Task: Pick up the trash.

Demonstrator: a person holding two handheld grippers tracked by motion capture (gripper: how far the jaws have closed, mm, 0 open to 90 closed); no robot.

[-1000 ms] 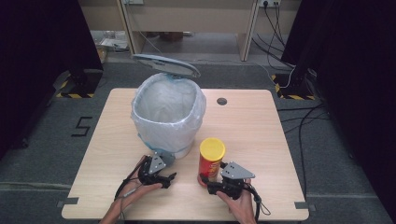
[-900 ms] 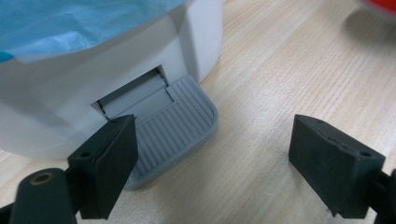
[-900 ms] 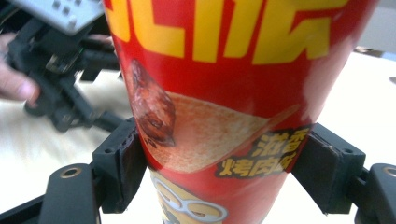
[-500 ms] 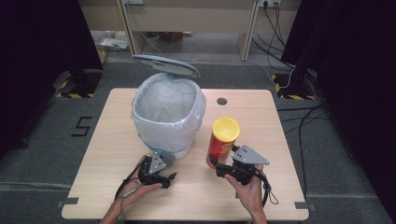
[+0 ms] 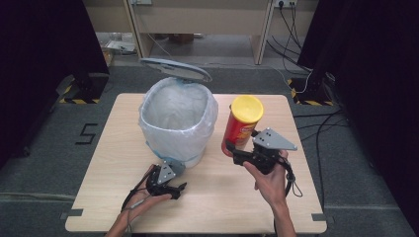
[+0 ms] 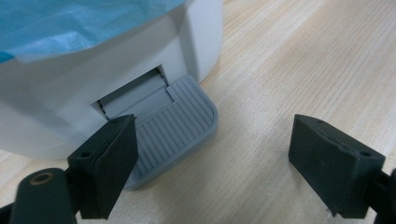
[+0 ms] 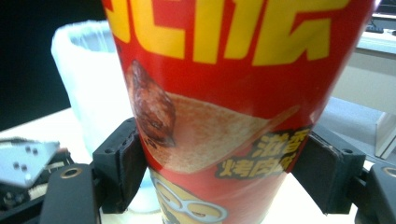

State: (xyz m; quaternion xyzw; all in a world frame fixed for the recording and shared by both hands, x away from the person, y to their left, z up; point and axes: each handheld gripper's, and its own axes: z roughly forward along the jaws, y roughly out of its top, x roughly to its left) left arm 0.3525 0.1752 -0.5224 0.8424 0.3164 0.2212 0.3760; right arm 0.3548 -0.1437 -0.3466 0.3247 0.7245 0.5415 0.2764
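Landmark: the white pedal bin [image 5: 179, 123] standing on the table [image 5: 99, 163], lined with a pale blue bag [image 5: 168, 106], its grey lid [image 5: 175, 69] tipped up behind the opening.

1. Left claw [image 5: 174, 190]. Sits low at the near foot of the bin, held in the person's left hand [image 5: 143, 200]. In the left gripper view its jaws stand released and wide apart, nothing between them; one jaw rests at the edge of the bin's ribbed grey pedal [image 6: 180, 123], the other hangs over bare wood to the side. Whether that jaw presses the pedal cannot be told.

2. Pedal. Juts from a slot in the bin's white base, flat and close to the table top.

3. Crisp can [image 5: 241, 126]. Red tube with a yellow cap [image 5: 247, 108], just to the right of the bin and close beside its bag-covered wall, lifted clear of the table and roughly upright, its cap about level with the bin's rim. In the right gripper view its printed red and yellow side [image 7: 224, 116] fills the space between the jaws, with the bin behind it.

4. Right claw [image 5: 232, 150]. To the right of the bin, clenched on the lower part of the crisp can, a pad on either side. Held up off the table by the person's right hand [image 5: 269, 180]; a grey three-cornered plate [image 5: 274, 139] sits on top.
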